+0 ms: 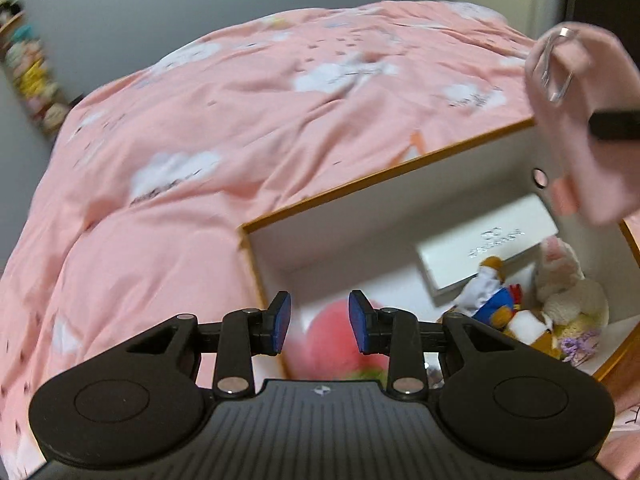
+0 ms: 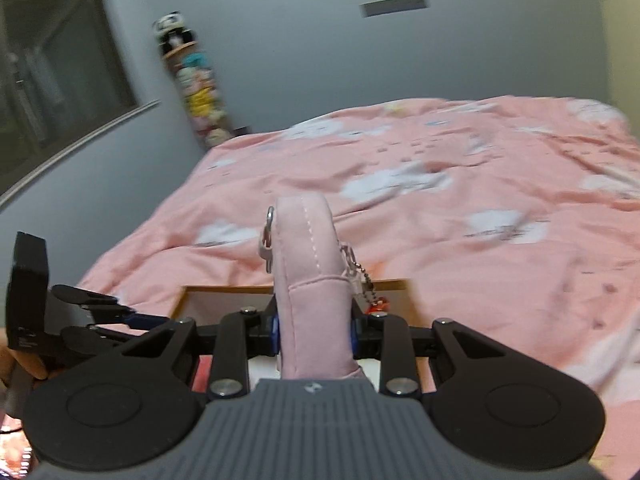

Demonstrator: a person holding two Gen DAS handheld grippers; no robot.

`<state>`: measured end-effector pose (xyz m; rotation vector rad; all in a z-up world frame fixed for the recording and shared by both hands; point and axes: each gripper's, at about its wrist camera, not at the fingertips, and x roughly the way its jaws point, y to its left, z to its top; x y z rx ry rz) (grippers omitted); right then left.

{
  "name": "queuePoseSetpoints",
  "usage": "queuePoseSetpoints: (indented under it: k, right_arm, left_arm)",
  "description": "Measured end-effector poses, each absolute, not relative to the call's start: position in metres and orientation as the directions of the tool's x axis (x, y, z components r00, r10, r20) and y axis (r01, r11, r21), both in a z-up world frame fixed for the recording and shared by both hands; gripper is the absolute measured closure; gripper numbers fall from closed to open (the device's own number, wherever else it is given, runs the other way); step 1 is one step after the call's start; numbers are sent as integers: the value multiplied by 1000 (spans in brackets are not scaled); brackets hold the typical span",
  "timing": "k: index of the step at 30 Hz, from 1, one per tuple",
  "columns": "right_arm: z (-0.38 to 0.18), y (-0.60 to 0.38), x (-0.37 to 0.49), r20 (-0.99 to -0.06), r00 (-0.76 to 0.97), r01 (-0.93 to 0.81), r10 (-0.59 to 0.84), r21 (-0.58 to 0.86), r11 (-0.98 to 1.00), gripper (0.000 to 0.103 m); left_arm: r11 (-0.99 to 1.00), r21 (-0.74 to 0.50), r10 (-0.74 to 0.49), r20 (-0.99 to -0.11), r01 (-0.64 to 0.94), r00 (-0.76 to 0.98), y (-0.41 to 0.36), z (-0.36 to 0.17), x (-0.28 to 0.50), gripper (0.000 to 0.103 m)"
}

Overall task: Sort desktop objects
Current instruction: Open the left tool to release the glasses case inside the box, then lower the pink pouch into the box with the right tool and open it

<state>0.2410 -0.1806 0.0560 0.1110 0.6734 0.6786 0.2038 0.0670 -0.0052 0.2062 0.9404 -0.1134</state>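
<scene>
Both grippers hovering over box (image 1: 400, 176): right gripper (image 2: 314, 330) clamping upright pink pouch (image 2: 312, 280), left gripper (image 1: 320, 322) empty, jaws apart.

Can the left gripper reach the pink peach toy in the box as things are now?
Probably yes. The left gripper is open and empty, right above the peach toy, which lies at the near end of the box. Nothing covers it; the duck toy lies off to the side.
</scene>
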Motion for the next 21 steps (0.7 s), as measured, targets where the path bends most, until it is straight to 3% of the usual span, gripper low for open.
queuePoseSetpoints:
  k: [12,21]
  right_arm:
    - [-16,-87,263,-696,399,-500,597,381,778,72]
    - [-56,-53,274,-787,326,-456,524,354,816,73]
  left_arm:
    - [1000,-5,1,-854,-11,520,105,-27,189,66]
    - [995,-95,-70,-869,-26,489,110,-43,182,67]
